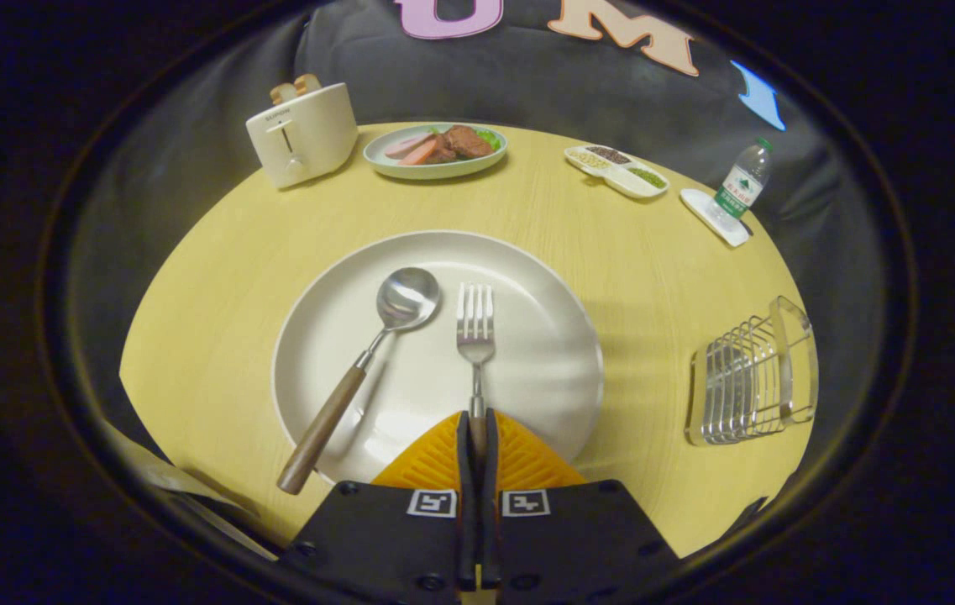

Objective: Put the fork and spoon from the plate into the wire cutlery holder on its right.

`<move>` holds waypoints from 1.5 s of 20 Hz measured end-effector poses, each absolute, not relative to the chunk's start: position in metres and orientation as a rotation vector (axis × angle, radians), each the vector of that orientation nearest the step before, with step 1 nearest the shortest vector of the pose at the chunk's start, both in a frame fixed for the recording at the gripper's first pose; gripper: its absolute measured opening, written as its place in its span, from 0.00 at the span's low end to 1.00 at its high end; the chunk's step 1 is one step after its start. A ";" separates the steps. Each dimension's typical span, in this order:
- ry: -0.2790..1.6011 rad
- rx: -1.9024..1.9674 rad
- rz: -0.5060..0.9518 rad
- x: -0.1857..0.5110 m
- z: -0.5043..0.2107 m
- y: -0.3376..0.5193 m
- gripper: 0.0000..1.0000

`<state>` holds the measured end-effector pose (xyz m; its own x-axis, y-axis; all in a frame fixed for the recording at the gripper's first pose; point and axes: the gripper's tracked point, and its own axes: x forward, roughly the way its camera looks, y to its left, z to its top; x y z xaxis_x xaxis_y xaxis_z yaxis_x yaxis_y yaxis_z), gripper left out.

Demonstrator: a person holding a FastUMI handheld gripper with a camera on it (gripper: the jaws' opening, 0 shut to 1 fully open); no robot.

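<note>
The gripper (477, 420) has its fingers clamped on the fork (475, 332) handle, tines pointing to 12 o'clock over the plate (544, 378). The spoon (376, 336) lies at 10 o'clock beside it; the wire cutlery holder (750, 378) waits at 3 o'clock. The grip sits far back on the handle — the fork could pivot or snag the wires. Pale yellow table (217, 286), dim booth.

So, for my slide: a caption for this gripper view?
Hand-held gripper shut on fork handle over the plate, spoon alongside.
</note>
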<state>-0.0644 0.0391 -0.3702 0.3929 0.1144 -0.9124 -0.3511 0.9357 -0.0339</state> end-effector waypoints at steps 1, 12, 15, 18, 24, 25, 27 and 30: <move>1.135 -0.236 0.308 -0.064 -0.367 0.039 0.06; 1.148 -0.223 0.378 -0.054 -0.310 0.017 0.06; 1.153 -0.216 0.366 -0.043 -0.291 -0.003 0.06; 1.177 -0.200 0.344 -0.037 -0.274 -0.025 0.06; 1.202 -0.253 0.297 -0.030 -0.256 -0.070 0.06; 1.207 -0.260 0.293 -0.030 -0.254 -0.075 0.06; 1.220 -0.261 0.279 -0.030 -0.252 -0.087 0.06; 1.248 -0.275 0.254 -0.031 -0.249 -0.108 0.06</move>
<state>-0.0310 -0.1084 -0.2494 0.2972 0.0393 -0.9540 -0.3372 0.9391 -0.0663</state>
